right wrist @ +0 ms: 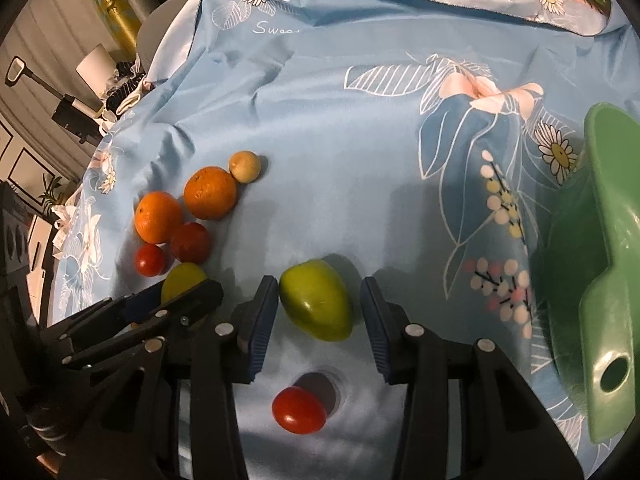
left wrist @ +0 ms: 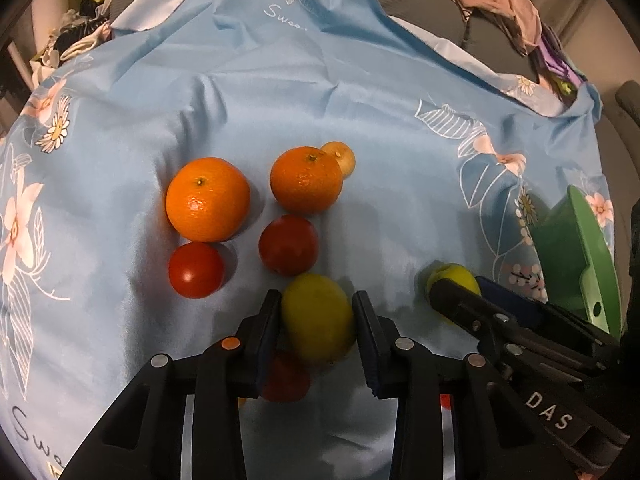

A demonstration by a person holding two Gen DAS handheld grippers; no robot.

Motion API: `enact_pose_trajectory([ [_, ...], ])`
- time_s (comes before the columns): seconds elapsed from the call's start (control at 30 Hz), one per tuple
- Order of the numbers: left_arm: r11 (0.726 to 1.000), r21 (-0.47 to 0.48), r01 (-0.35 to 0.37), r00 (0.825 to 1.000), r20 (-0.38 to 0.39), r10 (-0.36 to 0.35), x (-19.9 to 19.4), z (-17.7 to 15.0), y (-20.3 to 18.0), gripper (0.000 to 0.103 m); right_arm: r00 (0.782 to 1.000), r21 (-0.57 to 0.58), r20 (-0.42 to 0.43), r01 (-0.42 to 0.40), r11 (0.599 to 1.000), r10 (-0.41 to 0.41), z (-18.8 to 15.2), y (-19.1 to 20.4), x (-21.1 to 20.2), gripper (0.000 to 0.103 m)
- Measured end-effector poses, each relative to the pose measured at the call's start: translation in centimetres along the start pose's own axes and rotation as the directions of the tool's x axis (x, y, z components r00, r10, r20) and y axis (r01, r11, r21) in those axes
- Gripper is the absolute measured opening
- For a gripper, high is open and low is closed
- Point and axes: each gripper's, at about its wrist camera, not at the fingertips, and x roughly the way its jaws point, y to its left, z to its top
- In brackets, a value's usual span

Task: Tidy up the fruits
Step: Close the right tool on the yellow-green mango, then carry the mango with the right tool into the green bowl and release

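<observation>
Fruits lie on a blue floral cloth [left wrist: 360, 92]. In the left wrist view my left gripper [left wrist: 318, 316] is open around a yellow-green fruit [left wrist: 318, 316] that lies between its fingers. Beyond it sit two oranges [left wrist: 208, 199] [left wrist: 306, 179], two red tomatoes [left wrist: 196, 270] [left wrist: 288, 244] and a small yellow fruit [left wrist: 340, 157]. Another red fruit [left wrist: 286, 376] lies under the left fingers. In the right wrist view my right gripper [right wrist: 318, 304] is open around a green fruit [right wrist: 316, 306], with gaps on both sides. A red tomato [right wrist: 298, 410] lies below it.
A green plastic basin [right wrist: 604, 264] stands at the right edge of the cloth; it also shows in the left wrist view [left wrist: 576, 256]. Clothes [left wrist: 500, 4] are piled behind the cloth. A lamp and clutter [right wrist: 92, 64] stand at the far left.
</observation>
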Motion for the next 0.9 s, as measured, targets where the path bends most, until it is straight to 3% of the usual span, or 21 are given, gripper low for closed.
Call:
enact_pose_trajectory([
  [0.27, 0.998, 0.017, -0.053, 0.998, 0.029, 0.053, -0.5, -0.2, -0.6, 0.036, 1.000, -0.008, 0.016, 0.027, 1.000, -0.027, -0.2, 0.4, 0.3, 0.037],
  [0.53, 0.997, 0.046, -0.062, 0.990, 0.130, 0.056, -3.5, 0.1, -2.0, 0.036, 0.992, -0.010, 0.127, -0.019, 1.000, 0.020, -0.2, 0.6, -3.2, 0.037],
  [0.9, 0.988, 0.147, -0.051, 0.957, 0.291, 0.006, -7.9, 1.1, -7.5, 0.036, 0.944, 0.051, 0.328, -0.042, 0.998, 0.023, 0.1, -2.8, -10.3, 0.037],
])
